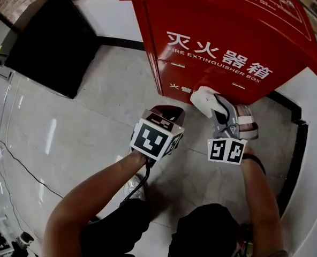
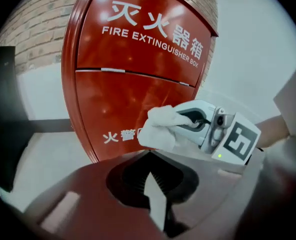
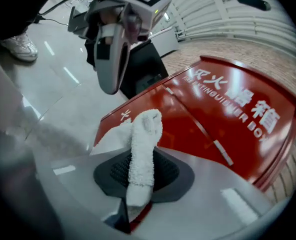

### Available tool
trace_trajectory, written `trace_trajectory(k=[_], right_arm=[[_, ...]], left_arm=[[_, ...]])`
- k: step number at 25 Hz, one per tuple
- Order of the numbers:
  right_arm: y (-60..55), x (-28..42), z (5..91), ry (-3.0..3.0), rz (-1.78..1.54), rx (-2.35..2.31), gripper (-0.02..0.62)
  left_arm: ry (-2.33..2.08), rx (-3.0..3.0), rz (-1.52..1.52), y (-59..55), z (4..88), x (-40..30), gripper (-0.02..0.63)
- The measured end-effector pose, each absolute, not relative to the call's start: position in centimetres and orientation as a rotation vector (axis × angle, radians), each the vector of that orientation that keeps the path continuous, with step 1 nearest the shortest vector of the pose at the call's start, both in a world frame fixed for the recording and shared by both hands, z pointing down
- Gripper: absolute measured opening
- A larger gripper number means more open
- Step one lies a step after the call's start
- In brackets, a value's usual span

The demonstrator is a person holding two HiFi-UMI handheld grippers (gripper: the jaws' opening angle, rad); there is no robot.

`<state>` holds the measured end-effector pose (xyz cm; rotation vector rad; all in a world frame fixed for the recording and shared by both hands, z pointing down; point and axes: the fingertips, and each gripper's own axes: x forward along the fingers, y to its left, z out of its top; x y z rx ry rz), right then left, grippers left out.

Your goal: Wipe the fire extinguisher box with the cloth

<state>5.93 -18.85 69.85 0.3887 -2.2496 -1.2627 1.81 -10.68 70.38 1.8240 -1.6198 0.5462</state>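
Forearms [image 1: 94, 191] reach over a glossy pale floor [image 1: 89, 116] below a brick wall [image 2: 33, 34]. The right gripper [image 1: 218, 107] clamps the white cloth [image 1: 202, 98] against the lower door of the red fire extinguisher box [image 1: 217, 42]. The left gripper [image 1: 168, 111] hangs closed and empty just beside it.

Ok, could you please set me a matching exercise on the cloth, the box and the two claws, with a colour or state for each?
Things:
1. cloth
2. box
3. left claw
4. right claw

Colour or state:
a. red, white lettering
b. shut, nothing in it
c. white
d. shut on the cloth

Pairs: 1-c, 2-a, 3-b, 4-d.
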Motion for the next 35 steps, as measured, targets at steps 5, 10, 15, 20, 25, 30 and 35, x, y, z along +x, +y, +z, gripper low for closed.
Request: trace_trajectory(k=[5, 10, 15, 20, 25, 30, 35], right_arm=[[-19.0, 6.0, 79.4, -2.158, -1.153, 0.265, 0.087], [-19.1, 6.6, 84.5, -2.08, -1.081, 0.23, 0.087], [-19.1, 7.1, 82.1, -2.136, -0.986, 0.237, 0.086], [-17.9, 8.7, 71.0, -2.269, -1.047, 0.287, 0.086], [-17.7, 10.8, 54.6, -2.363, -1.281, 0.465, 0.086], [-19.3, 13.3, 43.0, -2.343, -1.477, 0.677, 0.086], [-20.7, 14.2, 41.5, -2.306, -1.531, 0.712, 0.087]], left_arm=[[-1.602, 1.798, 0.541, -9.4, 72.4, 2.3, 0.0], [-1.595, 1.789, 0.554, -8.1, 73.2, 2.7, 0.0], [-1.588, 1.812, 0.599, -8.0, 73.2, 3.5, 0.0], [-1.598, 1.866, 0.667, -9.4, 70.6, 4.1, 0.0], [-1.627, 1.988, 0.624, -12.9, 64.4, 5.8, 0.0], [-1.637, 2.061, 0.574, -15.4, 59.9, 7.5, 0.0], [-1.625, 2.111, 0.573, -16.7, 58.4, 9.3, 0.0]])
